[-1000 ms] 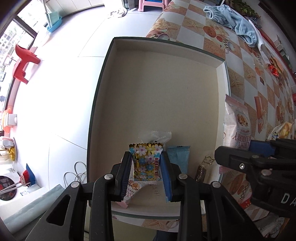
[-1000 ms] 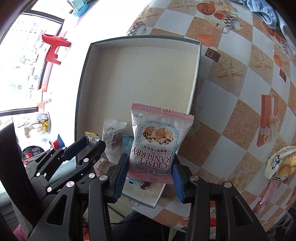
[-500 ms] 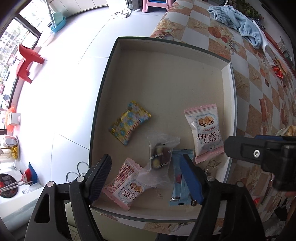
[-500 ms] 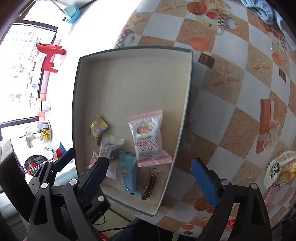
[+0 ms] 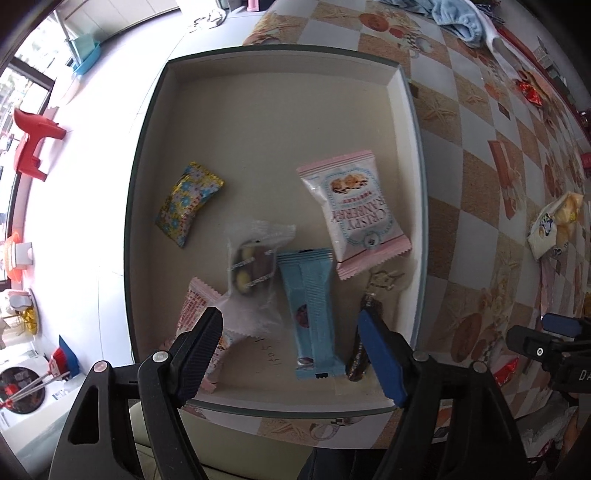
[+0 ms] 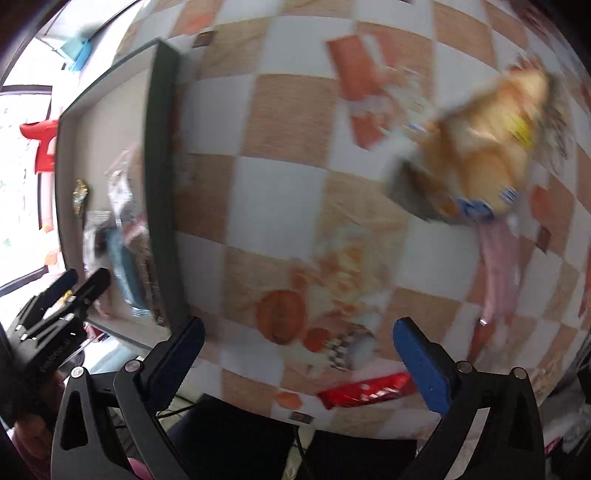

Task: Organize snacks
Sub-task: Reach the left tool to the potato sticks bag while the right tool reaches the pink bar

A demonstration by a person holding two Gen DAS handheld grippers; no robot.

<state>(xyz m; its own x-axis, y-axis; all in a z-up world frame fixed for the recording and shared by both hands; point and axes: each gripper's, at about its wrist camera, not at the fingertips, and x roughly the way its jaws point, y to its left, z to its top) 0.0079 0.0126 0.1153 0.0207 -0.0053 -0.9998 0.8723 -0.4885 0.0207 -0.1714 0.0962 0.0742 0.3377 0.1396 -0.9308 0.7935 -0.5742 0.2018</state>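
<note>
A shallow beige box with a dark rim holds several snack packets. Among them are a gold floral packet, a pink Crispy Cranberry packet, a clear packet, a light blue bar and a dark bar. My left gripper hangs open above the box's near end, touching nothing. My right gripper is over the checkered tablecloth to the right of the box. Its jaws are opening and nothing is between them. The right wrist view is blurred.
A bread packet lies on the table ahead and right of my right gripper. A pink packet lies below it. A red wrapper sits by the table's near edge. A blue cloth lies at the far end.
Both grippers opened and let go: the floral packet and the cranberry packet now lie in the box. My right gripper swung right, out over the tablecloth. My left shifted a little.
</note>
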